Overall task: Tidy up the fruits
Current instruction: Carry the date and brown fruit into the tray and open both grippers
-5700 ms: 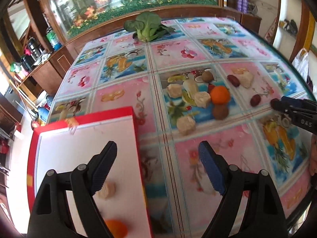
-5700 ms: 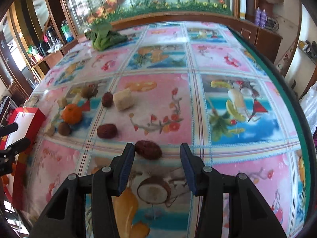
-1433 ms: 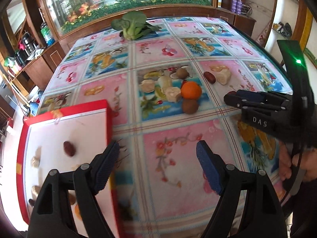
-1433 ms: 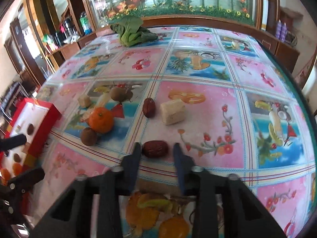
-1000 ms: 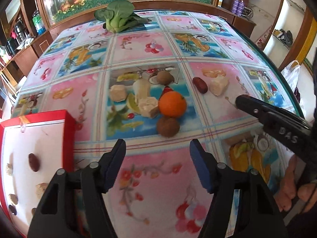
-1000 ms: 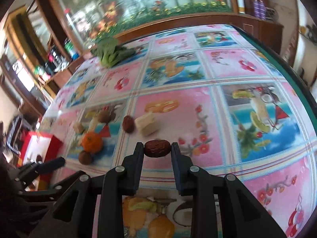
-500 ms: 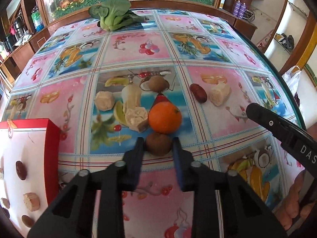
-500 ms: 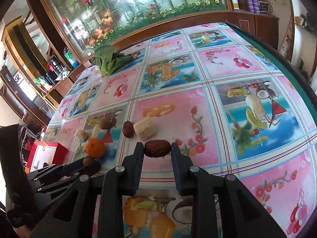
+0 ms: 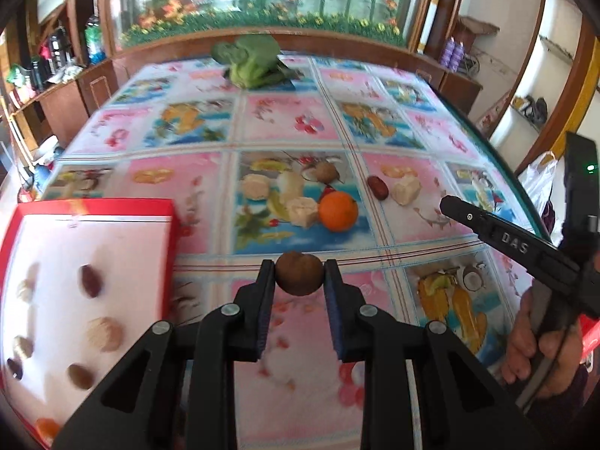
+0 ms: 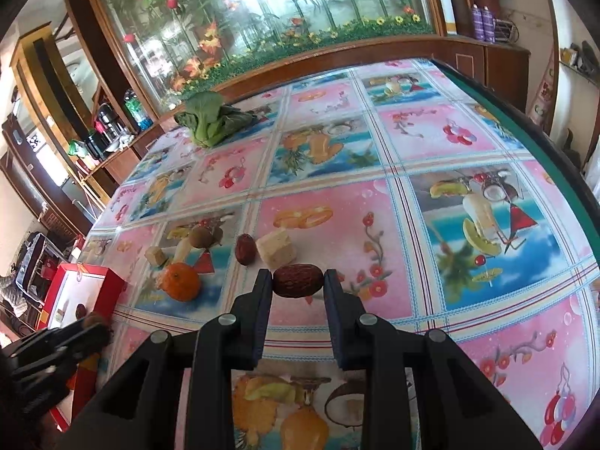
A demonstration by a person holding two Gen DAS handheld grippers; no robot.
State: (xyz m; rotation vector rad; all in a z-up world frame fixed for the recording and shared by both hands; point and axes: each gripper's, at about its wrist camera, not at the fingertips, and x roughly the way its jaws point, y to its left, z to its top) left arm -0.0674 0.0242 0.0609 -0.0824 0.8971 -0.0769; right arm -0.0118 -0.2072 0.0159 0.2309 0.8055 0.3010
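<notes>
My left gripper [image 9: 299, 281] is shut on a round brown fruit [image 9: 299, 273] and holds it above the table, right of the red box [image 9: 75, 281]. The box holds several small fruits on its white floor. My right gripper [image 10: 298, 285] is shut on a dark red date [image 10: 298, 280], lifted over the table. On the cloth lie an orange [image 9: 337, 211], a second date [image 9: 377, 187], a brown round fruit [image 9: 325, 171] and pale chunks [image 9: 405, 190]. The right gripper shows in the left wrist view [image 9: 450, 202].
A green leafy vegetable [image 9: 251, 60] lies at the far edge of the table. The table's right edge [image 10: 525, 120] has a green rim. Shelves and cabinets stand to the left. The red box also shows in the right wrist view [image 10: 80, 292].
My left gripper closed on the brown fruit and lifted it off the table, swinging back toward the red box. My right gripper keeps holding the date.
</notes>
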